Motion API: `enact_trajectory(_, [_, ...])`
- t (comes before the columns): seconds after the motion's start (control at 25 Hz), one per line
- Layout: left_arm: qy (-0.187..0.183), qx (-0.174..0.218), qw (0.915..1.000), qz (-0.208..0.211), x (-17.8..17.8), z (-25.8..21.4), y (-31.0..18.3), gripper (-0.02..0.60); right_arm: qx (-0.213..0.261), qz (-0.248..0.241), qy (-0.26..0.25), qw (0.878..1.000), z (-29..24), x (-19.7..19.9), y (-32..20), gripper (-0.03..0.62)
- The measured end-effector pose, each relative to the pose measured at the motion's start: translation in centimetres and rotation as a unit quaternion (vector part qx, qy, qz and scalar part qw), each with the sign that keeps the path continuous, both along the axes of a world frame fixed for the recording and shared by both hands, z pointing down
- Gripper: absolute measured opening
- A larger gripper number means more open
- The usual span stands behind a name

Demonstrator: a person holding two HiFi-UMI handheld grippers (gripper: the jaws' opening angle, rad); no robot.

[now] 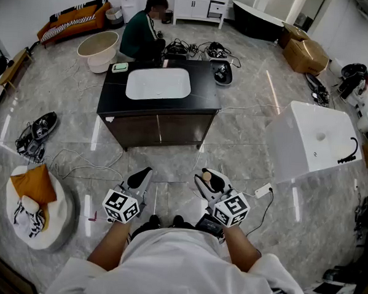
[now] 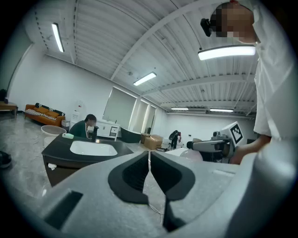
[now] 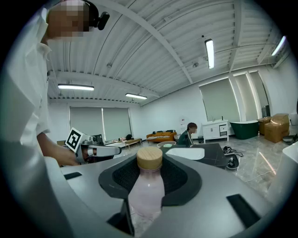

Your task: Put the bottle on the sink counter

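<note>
Pinching pink bottle [image 3: 148,195] in right tool [image 1: 211,183], bound for sink tabletop [image 1: 115,95] well ahead; left tool [image 2: 149,160] pressed together, unneeded.

At the bottom centre of the frame, the right gripper [image 1: 212,180] has a bottle [image 1: 207,176] with a tan cap between its fingers. The left gripper [image 1: 146,172] beside it carries nothing. Well above them on the marble floor [image 1: 246,134] stands a black table [image 1: 202,92] with a white basin [image 1: 158,83]. A person in green [image 1: 137,36] sits behind it.
</note>
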State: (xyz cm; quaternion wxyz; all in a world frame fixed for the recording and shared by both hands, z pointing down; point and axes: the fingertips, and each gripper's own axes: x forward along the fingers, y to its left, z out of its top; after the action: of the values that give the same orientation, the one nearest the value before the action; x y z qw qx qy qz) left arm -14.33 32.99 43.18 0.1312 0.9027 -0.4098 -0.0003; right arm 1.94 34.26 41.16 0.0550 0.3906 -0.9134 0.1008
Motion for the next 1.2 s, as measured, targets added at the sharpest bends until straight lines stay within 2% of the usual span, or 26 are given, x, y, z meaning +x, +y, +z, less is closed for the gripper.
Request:
enact_trajectory(0.36, [0.009, -0.007, 0.9999, -0.009, -2.0, 0.5, 1.5, 0.028, 0.003, 0.006, -0.009, 1.0, 0.0, -0.9, 0.8, 0.138])
enact_trajectory(0.76, [0.017, -0.01, 0.9998, 0.006, -0.4, 1.1, 2.6, 0.028, -0.004, 0.02, -0.028, 0.999, 0.7, 0.3, 1.4, 0.138])
enact_trajectory(1.2, [0.017, -0.017, 0.9997, -0.001, 1.5, 1.2, 3.2, 0.028, 0.002, 0.026, -0.04, 0.999, 0.4, 2.9, 1.4, 0.138])
